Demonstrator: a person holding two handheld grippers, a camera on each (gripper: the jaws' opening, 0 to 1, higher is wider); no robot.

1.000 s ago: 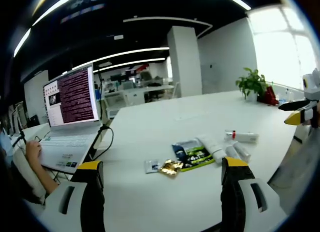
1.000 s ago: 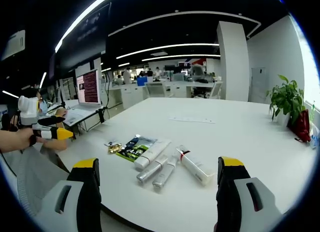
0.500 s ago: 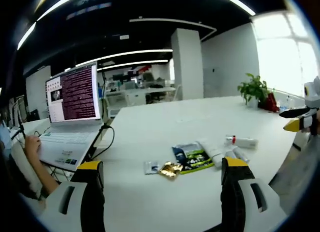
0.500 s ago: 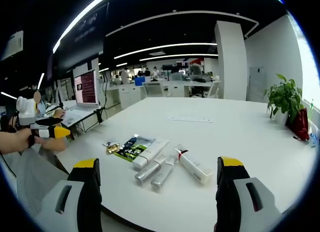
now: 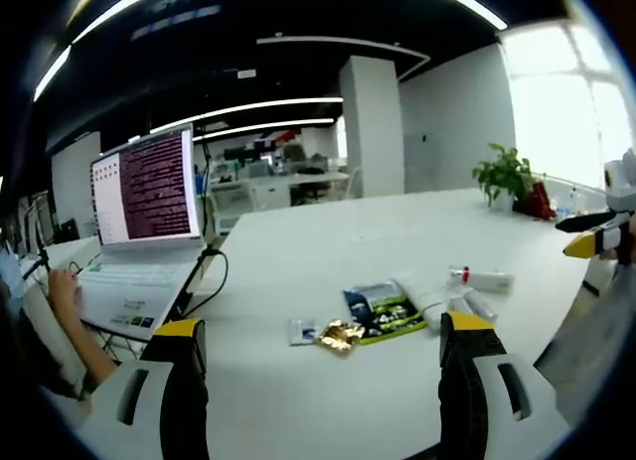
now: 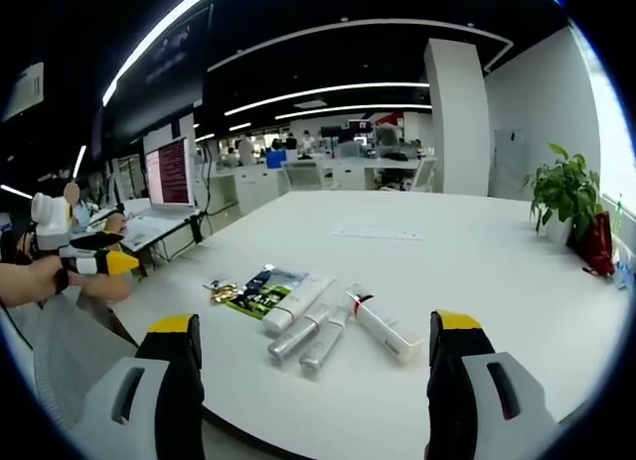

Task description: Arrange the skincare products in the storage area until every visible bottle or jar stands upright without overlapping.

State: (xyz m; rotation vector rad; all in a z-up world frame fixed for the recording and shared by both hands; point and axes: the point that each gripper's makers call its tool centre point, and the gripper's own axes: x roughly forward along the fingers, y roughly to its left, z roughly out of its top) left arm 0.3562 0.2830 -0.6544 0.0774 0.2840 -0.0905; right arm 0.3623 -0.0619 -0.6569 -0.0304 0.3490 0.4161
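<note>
With both my right gripper (image 6: 313,381) and left gripper (image 5: 318,381) spread empty, I'd pinch the light, squashy tubes (image 6: 323,331) near the bench's (image 6: 477,261) front edge by their stiffer caps.

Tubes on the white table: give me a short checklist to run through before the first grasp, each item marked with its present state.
1. Tubes standing upright: not ok, all lie flat.
2. Tubes not overlapping: cannot tell, they lie close side by side.
3. Right gripper open and free: ok, nothing between its fingers.
4. Left gripper open and free: ok.
5. Space around the tubes: not ok, a green packet and gold wrapper lie beside them.
6. Laptop away from the tubes: ok.
</note>
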